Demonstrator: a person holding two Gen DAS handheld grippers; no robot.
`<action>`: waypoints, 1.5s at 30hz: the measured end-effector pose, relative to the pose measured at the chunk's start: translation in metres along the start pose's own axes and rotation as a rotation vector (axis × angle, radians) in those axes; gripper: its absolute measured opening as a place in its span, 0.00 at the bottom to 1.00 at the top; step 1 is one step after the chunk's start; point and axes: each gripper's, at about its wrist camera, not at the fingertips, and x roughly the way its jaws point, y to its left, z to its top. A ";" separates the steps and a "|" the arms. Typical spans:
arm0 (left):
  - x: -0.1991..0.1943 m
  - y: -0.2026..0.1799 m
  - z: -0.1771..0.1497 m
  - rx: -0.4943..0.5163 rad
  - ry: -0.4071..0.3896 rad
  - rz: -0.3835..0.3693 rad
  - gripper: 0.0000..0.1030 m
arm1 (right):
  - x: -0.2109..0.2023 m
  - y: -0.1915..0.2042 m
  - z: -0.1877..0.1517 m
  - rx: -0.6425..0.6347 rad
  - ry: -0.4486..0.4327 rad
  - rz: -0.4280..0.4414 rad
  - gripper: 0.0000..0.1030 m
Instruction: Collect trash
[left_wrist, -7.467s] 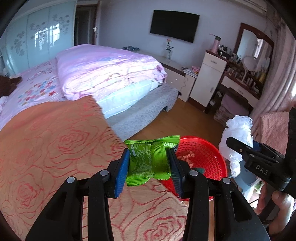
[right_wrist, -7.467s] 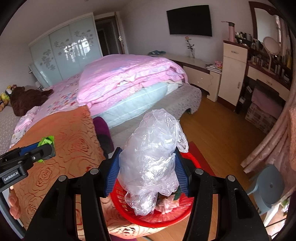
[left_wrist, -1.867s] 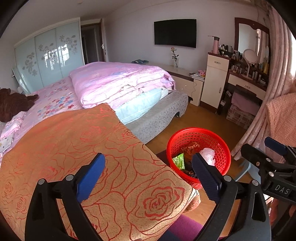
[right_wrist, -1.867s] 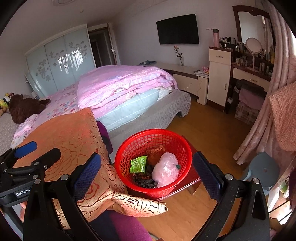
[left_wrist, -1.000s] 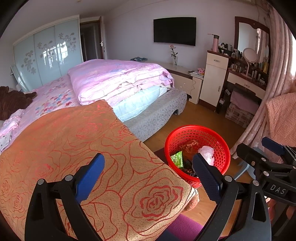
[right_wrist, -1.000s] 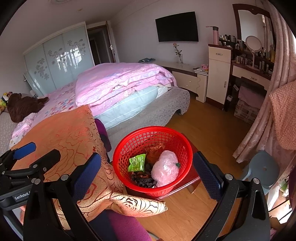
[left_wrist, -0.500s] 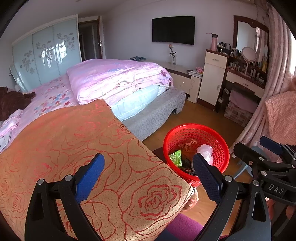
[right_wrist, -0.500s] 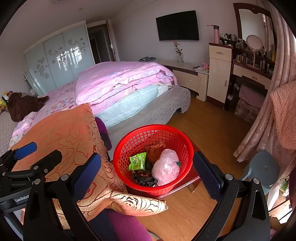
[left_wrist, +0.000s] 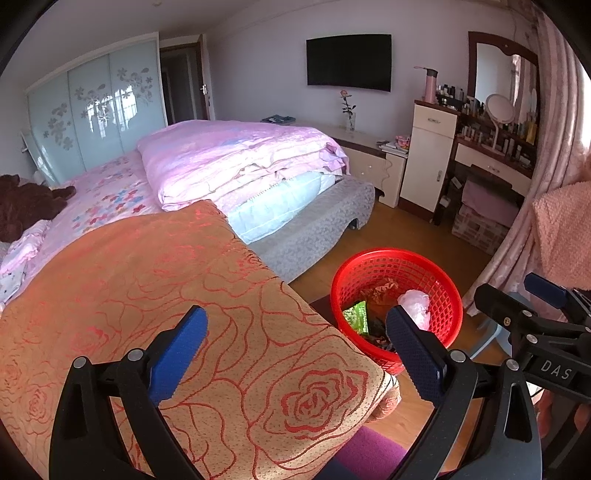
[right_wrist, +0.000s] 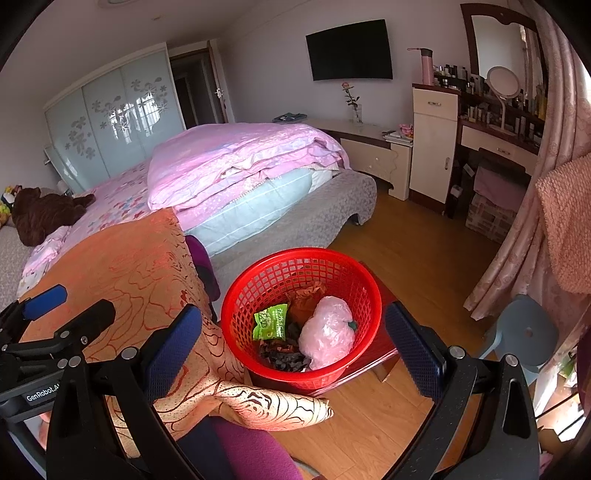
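Both the left tool (left_wrist: 295, 354) and right tool (right_wrist: 293, 350) gape wide, empty. Ahead of the right tool, the red basket (right_wrist: 301, 258) holds a green wrapper (right_wrist: 270, 322) and plastic bag (right_wrist: 327, 336).

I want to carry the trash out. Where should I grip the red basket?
Grip the red basket by its bare rim, coming from above with the right hand-held gripper. The rim is a thin open lip facing up; trash fills only the bottom, so one finger probably fits inside.
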 end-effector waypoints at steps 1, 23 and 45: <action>-0.001 0.000 0.000 0.000 -0.002 0.002 0.91 | -0.001 -0.001 0.000 0.001 0.001 0.000 0.94; -0.001 -0.006 -0.002 0.017 0.000 -0.021 0.91 | -0.002 -0.003 0.001 0.003 0.004 -0.001 0.94; -0.015 0.037 -0.006 -0.043 0.004 0.103 0.91 | 0.016 0.008 -0.010 0.004 0.069 0.003 0.94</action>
